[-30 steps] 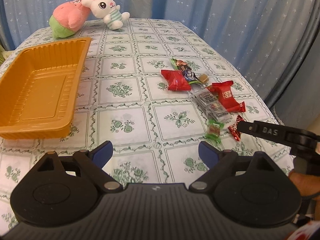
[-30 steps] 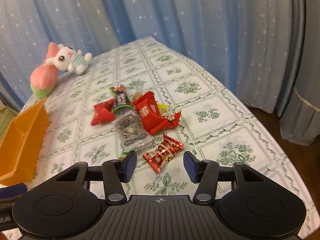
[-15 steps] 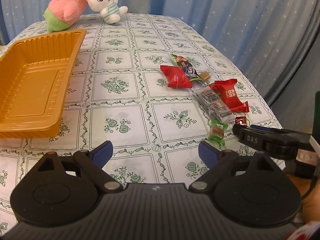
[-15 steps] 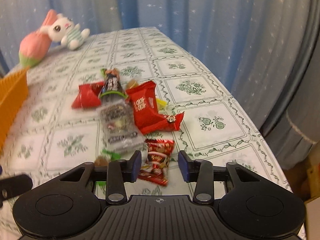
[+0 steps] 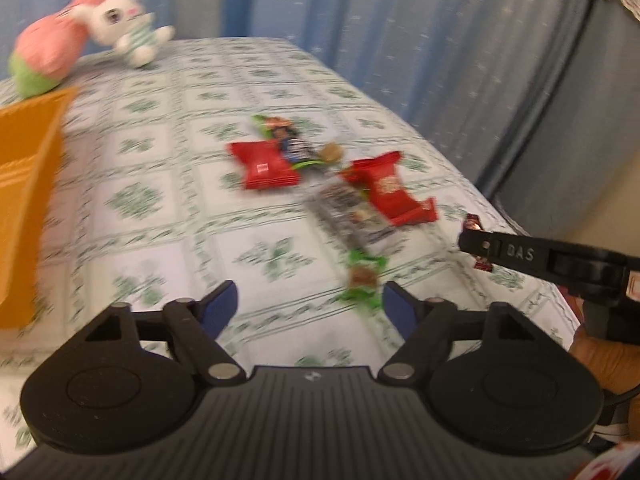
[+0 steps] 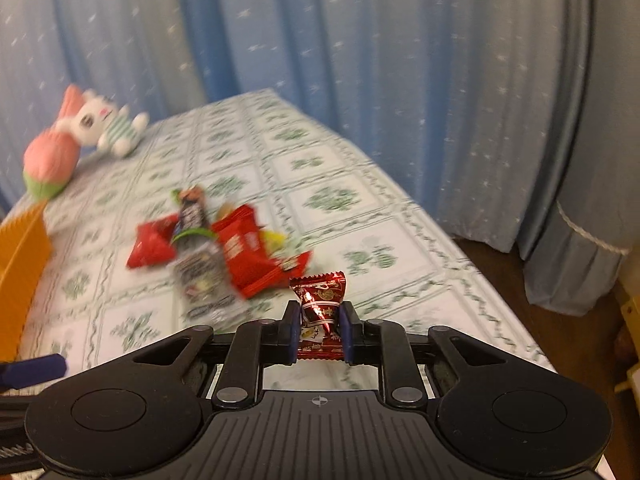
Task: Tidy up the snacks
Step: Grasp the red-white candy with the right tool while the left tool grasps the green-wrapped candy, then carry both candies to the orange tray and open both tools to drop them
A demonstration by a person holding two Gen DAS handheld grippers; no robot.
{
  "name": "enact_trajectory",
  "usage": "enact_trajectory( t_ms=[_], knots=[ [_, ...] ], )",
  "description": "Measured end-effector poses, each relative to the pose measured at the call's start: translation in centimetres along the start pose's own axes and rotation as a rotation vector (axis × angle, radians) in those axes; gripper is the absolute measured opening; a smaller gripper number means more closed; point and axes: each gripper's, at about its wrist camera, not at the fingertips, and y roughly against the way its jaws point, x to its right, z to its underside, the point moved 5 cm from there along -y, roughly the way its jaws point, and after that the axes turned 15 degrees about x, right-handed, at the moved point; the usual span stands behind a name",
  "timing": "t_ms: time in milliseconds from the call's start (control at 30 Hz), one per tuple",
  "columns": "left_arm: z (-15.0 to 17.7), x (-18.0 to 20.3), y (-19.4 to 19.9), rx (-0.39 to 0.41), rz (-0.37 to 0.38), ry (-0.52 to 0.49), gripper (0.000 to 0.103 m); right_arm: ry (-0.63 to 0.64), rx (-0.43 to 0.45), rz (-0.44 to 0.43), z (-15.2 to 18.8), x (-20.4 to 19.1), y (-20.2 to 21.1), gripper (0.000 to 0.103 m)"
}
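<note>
Right wrist view: the right tool [image 6: 320, 334] is closing narrow on a small red foil candy [image 6: 320, 312], with both blue pads against its sides and its crimped top standing up past the fingertips, clear of the tabletop [image 6: 372, 216]. Just beyond and to the left lies the snack heap: a big red packet [image 6: 248, 256], a clear wrapped bar [image 6: 200, 276], a flat red pouch [image 6: 154, 246] and a dark bar with a green end [image 6: 192, 212], overlapping one another. To the right of the candy the cloth is bare up to the table's right edge, where it drops to dark floor [image 6: 532, 320] and blue curtain [image 6: 400, 60]. An orange tray [image 6: 22, 256] sits at the left edge, and two plush toys [image 6: 80, 136] rest at the far left corner.

Left wrist view: the left tool [image 5: 308, 306] has its jaws partly apart and closing, with nothing between them. A green-wrapped sweet [image 5: 363, 278] lies just ahead, close to the right fingertip but not touched. Bare cloth runs between this tool and the tray [image 5: 28, 200] on the left. The right tool's finger [image 5: 500, 252] reaches in from the right above the near right corner, the candy showing at its tip. The heap lies further out, near the right edge
</note>
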Motion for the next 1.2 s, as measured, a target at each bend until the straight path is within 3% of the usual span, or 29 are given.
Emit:
enact_trajectory(
  t_ms=[67, 467, 800, 1200],
  knots=[
    [0.0, 1.2, -0.9, -0.004, 0.021, -0.039, 0.059, -0.018, 0.001, 0.007, -0.1, 0.5, 0.0, 0.021],
    [1.3, 3.5, -4.0, -0.046, 0.042, -0.167, 0.021, -0.047, -0.002, -0.002, -0.2, 0.8, 0.0, 0.021],
    [1.1, 0.7, -0.7, -0.039, -0.01, -0.138, 0.019, -0.002, 0.013, -0.086, 0.0, -1.9, 0.6, 0.021],
    [-4.7, -9.0, 7.6, 0.048, -0.2, -0.044, 0.019, 0.045, 0.02, -0.397, -2.0, -12.6, 2.6, 0.021]
  ],
)
